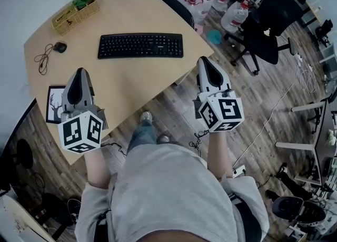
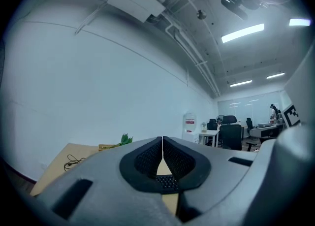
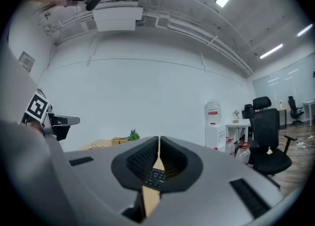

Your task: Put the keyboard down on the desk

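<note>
Keyboard (image 1: 140,45) lies flat on desk (image 1: 137,85); task looks done. L gripper (image 1: 80,71) & R gripper (image 1: 205,60) both closed, empty; next: prob. nothing.

Near desk (image 1: 131,84) edge free; keyboard (image 1: 140,45) mid.

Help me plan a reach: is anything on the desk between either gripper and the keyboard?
Nothing visible. Bare desk separates the keyboard from the left gripper and right gripper, both shut and empty. The mouse, plant basket and framed picture sit off to the left.
</note>
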### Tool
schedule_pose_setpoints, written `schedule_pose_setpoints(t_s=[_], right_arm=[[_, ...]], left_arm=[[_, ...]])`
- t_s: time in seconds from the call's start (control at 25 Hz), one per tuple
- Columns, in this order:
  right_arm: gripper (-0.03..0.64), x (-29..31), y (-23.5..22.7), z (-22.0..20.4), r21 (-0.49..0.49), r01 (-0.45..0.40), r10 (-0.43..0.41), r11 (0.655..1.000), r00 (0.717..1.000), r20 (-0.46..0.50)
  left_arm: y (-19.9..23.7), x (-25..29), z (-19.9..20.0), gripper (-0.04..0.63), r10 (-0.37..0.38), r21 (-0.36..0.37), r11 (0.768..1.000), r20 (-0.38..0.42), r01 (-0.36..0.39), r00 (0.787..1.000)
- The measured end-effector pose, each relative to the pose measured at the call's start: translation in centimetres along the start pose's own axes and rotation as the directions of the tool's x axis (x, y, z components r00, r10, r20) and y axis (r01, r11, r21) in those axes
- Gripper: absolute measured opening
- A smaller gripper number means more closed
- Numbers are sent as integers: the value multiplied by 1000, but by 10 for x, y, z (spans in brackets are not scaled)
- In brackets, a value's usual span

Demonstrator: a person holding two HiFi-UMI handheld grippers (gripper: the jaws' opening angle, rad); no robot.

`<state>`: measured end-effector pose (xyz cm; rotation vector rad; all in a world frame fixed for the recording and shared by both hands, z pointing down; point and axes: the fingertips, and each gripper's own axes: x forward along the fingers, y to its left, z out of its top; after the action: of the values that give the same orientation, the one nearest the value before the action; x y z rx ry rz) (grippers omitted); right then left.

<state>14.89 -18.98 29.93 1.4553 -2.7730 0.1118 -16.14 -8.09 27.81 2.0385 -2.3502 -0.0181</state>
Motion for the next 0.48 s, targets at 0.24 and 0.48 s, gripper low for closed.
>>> schedule_pose_setpoints(t_s=[0.24,0.48], right_arm=[[15,-26,7,17,-24,-8,9,1000,999,43],[15,-44,14,25,-31,-5,7,1000,997,70]], left_arm=[[-13,-24,15,12,-8,22,1000,33,7,999],[-15,-41,19,11,-7,8,1000,50,6,999]])
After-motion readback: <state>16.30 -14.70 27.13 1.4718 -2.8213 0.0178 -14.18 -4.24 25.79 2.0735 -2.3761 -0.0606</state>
